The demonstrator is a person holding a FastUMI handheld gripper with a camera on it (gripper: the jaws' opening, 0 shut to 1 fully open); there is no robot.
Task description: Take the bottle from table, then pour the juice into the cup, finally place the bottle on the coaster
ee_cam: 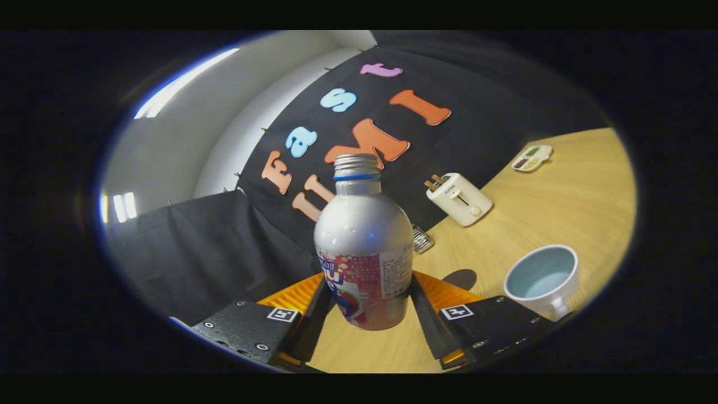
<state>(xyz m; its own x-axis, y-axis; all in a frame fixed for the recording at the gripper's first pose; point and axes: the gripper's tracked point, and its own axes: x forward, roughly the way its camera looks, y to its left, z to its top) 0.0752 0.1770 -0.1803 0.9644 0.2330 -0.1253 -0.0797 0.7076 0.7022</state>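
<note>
Claw (367, 314) fingers are clamping the bottle (363, 255) on both sides, and you are holding it tilted above the bench (561, 196), near the cup (543, 279), probably readying the pour.
</note>
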